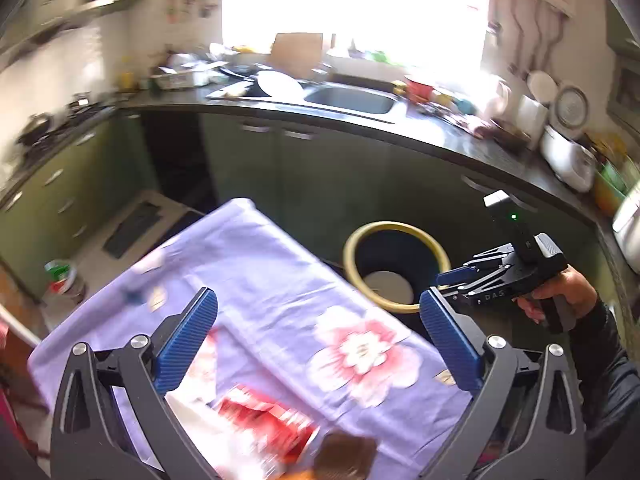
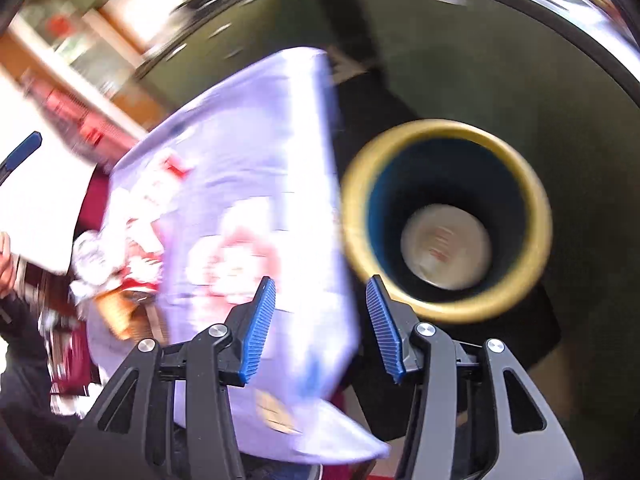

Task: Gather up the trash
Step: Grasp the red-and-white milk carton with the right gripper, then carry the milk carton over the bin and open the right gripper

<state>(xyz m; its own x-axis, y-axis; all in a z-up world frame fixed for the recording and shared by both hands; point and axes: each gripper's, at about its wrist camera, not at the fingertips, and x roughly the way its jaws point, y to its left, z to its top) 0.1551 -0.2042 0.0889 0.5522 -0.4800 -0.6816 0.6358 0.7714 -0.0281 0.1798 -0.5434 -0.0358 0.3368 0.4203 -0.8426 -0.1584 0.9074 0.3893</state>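
The left wrist camera looks forward and down between its own fingers across the lilac floral tablecloth (image 1: 280,280), out to the kitchen counter (image 1: 460,140) and sink (image 1: 352,98) well beyond. The right wrist camera tilts more steeply down, near the cloth's far edge, almost straight into the yellow-rimmed bin (image 2: 446,220) beside the table. Both views share the cloth, the red wrapper (image 1: 264,420) (badly blurred in each) and the bin.

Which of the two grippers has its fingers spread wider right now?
The left gripper: its blue fingers stand far apart over the floral cloth. The right gripper shows a narrower gap.
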